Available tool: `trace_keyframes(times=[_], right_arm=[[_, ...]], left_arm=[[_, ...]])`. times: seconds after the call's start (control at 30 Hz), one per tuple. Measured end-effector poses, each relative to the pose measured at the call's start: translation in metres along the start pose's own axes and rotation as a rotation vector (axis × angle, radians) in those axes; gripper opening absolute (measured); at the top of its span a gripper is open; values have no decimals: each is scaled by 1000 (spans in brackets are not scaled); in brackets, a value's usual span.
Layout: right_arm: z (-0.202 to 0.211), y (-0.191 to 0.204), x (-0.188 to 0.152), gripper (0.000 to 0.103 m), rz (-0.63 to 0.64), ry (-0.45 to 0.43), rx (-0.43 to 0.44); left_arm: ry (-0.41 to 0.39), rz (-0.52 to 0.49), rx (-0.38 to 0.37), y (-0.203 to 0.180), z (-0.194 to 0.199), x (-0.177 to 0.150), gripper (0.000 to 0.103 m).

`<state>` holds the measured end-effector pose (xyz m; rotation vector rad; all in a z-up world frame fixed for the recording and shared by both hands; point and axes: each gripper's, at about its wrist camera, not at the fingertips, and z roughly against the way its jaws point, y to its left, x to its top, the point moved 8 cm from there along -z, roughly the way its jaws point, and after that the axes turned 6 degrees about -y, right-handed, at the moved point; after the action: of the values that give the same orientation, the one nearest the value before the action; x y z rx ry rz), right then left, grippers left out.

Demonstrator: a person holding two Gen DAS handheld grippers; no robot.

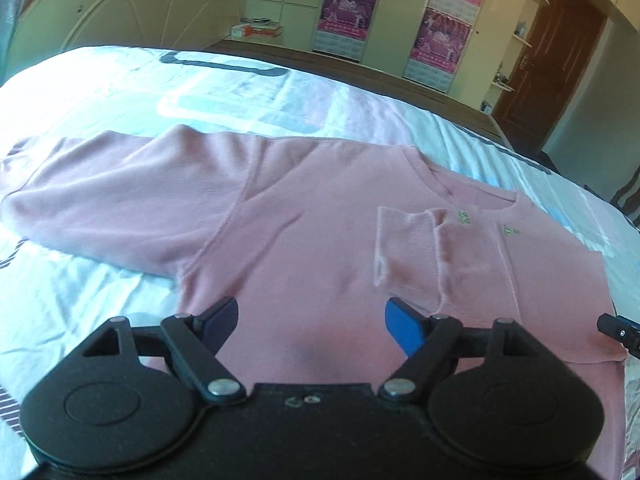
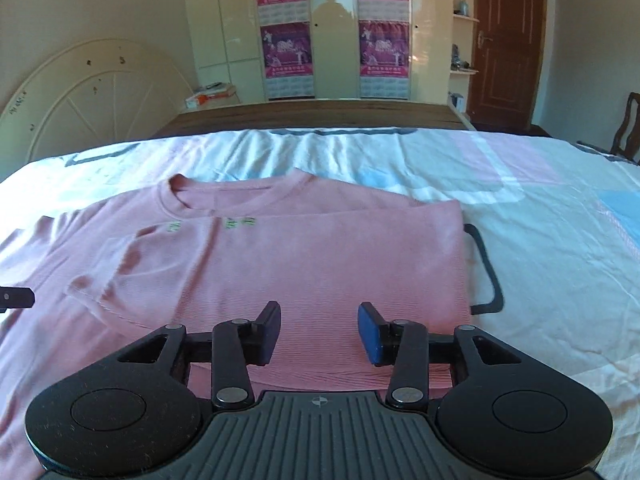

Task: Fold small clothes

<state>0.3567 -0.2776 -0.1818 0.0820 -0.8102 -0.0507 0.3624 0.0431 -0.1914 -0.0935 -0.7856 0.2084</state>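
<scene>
We see the left claw (image 1: 312, 326) hovering low over the near half of a pink shirt (image 1: 304, 232), fingers spread wide, released, nothing between the blue pads (image 1: 404, 330). It points across the bed (image 1: 100, 92) toward the far edge, tilted down a little.

The right claw (image 2: 318, 334) also hangs low over the shirt (image 2: 280, 264), near its hem, jaws apart and released, gripping nothing. Its pads (image 2: 370, 334) sit just above the cloth; we cannot tell if they touch it. A dark tip at the right edge of the left view looks like part of the right claw, and a dark tip at the left edge of the right view looks like part of the left one.

The shirt lies flat on the bed, collar (image 2: 236, 192) toward the far edge. One sleeve (image 1: 120, 200) stretches out toward the bed's left side. The other sleeve (image 1: 408, 248) is folded in over the chest, its cuff near the collar. The shirt's right side forms a straight folded edge (image 2: 462, 260).

Small green marks (image 2: 236, 223) sit under the collar, too small to read.

The bed sheet (image 2: 520, 208) is white with pale pink and blue blocks and dark lines. Behind the bed stand a wardrobe (image 2: 332, 28) with purple posters (image 2: 286, 50), text unreadable, and a brown door (image 2: 506, 40).
</scene>
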Motion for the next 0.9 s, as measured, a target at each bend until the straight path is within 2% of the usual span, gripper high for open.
trace_keyframes(times=[0.17, 0.33, 0.63, 0.8, 0.9], right_arm=[[-1, 55, -5, 43, 31, 15, 107], [-11, 99, -7, 43, 43, 29, 145], [-47, 173, -1, 44, 64, 43, 176], [-68, 199, -1, 44, 63, 58, 173], [-78, 207, -1, 44, 66, 61, 162]], left_arm=[[-13, 102, 75, 64, 23, -1, 80], [-27, 224, 112, 130, 26, 7, 80], [-69, 400, 182, 244, 6, 35, 77], [-84, 522, 211, 301, -13, 45, 73], [-113, 570, 197, 325, -23, 53, 73]])
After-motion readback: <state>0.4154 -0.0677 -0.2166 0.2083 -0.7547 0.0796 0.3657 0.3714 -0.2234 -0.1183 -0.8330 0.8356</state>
